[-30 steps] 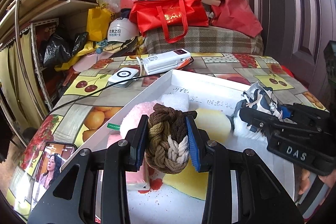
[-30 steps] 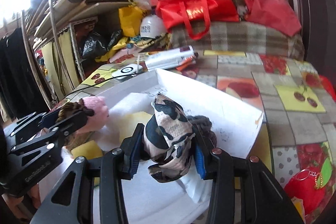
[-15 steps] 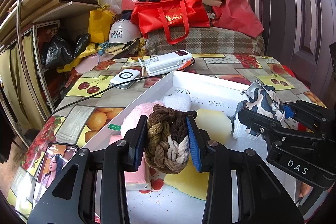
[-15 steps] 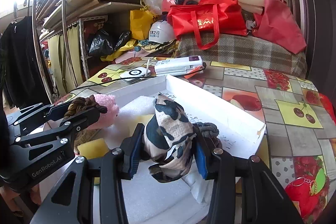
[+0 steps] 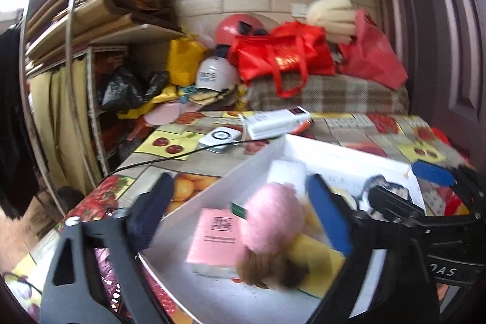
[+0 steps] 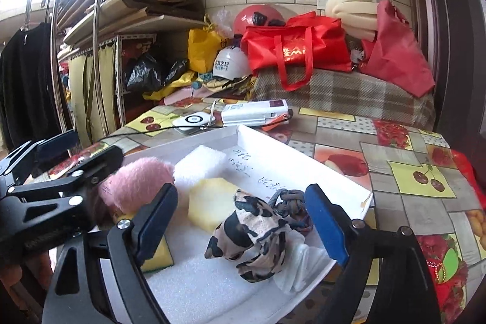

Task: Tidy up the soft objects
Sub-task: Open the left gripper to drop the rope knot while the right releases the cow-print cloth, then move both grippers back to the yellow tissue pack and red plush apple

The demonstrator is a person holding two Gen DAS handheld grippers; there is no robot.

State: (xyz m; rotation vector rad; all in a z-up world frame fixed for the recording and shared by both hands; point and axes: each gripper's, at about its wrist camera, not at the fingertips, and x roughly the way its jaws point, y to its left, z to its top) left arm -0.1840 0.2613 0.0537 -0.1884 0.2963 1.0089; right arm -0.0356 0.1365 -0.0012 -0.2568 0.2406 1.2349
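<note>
Two grippers are opening over the white tray [image 6: 303,154]. The left gripper [image 5: 240,217] appears, through blur, clear of the braided brown scrunchie [image 5: 267,269]; the right gripper [image 6: 243,220] straddles the cow-print scrunchie [image 6: 252,239], untouched. Best withdraw straight back, snagging nothing.

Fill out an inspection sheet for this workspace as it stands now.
Surface: fruit-print tablecloth carrying a white tray.
Job's things: in the tray, cow-print cloth, pink fluffy ball, braided brown scrunchie, grey knotted scrunchie, yellow sponge, white foam block, pink packet.
Clutter: white power bank, white round-dial device, red bags, helmets.
Grippers: left tool and right tool both opening, pressing on nothing.
Cables: black cable across the tablecloth.
Surroundings: brick wall, shelves, dark door.
</note>
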